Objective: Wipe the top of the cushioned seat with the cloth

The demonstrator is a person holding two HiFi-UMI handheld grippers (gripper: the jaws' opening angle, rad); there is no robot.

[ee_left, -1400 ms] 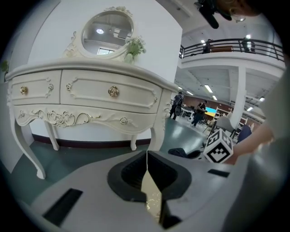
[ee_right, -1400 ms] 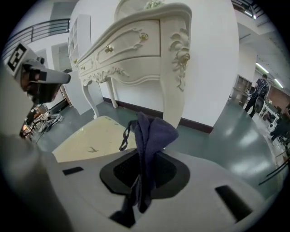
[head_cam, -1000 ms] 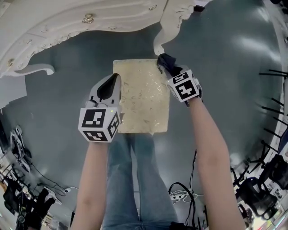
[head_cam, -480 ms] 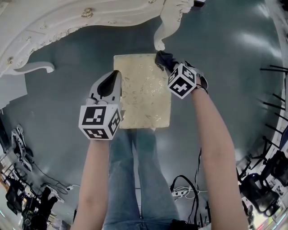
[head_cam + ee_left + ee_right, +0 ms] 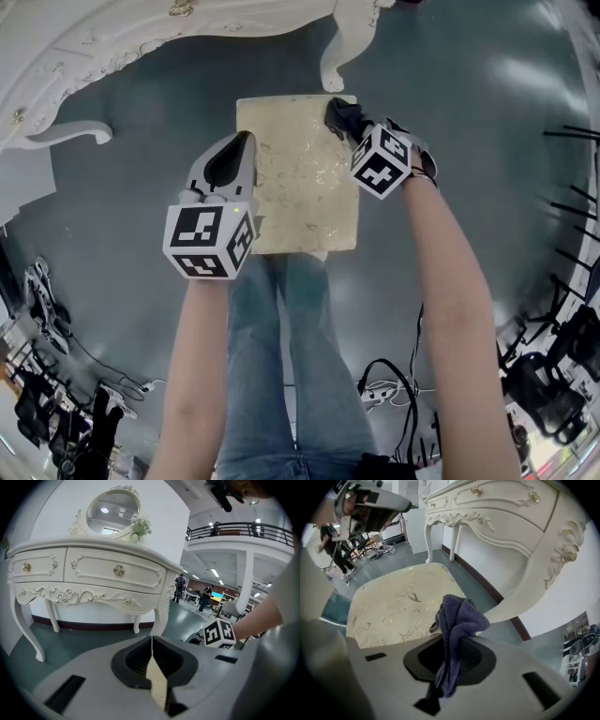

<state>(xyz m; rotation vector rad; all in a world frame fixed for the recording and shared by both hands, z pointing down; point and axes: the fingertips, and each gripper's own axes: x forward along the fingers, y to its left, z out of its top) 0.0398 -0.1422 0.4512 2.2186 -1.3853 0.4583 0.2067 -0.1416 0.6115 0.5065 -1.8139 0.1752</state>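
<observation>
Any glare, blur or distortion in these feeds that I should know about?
Head view: fisheye-curved edges, glare on the floor, cushioned seat evenly lit. Right gripper view: dark corners, cloth sharp. Left gripper view: bright ceiling lights, no blur.

Person wears blue denim jeans [image 5: 286,375]; both forearms [image 5: 202,375] are bare. Up and left of the jeans, the left gripper [image 5: 244,142] has a smooth light-grey shell with a black, rounded recess around its jaws and dark rectangular slots in the shell. It also carries a white cube [image 5: 210,242] printed with black square markers. Up and right of the jeans, the right gripper [image 5: 352,127] shows the same grey shell, black recess and a black-and-white marker cube [image 5: 382,162].
</observation>
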